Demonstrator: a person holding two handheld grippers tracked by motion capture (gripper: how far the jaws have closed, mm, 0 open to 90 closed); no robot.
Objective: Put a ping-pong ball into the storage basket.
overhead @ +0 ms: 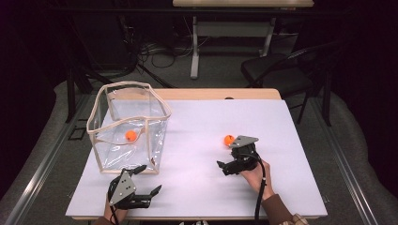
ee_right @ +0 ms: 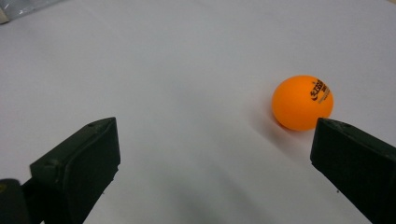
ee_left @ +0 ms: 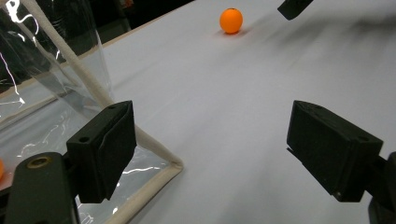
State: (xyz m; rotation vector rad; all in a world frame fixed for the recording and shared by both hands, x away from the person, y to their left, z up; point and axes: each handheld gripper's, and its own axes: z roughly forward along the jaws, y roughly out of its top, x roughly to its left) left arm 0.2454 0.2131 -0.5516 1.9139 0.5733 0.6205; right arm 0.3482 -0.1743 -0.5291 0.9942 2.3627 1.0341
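Note:
An orange ball lies on the white table top, right of the middle. My right gripper stands open just behind it. In the right gripper view the ball rests just past the tip of the right-hand jaw, and the right gripper holds nothing. A second orange ball sits inside the clear bin at the left. My left gripper is open near the bin's front corner. In the left gripper view the left gripper is empty, with the bin's trim beside its left-hand jaw.
The bin's clear walls and cream trim rise close to the left gripper. A black chair and another table's legs stand beyond the far edge. Bare table top stretches between the two grippers.

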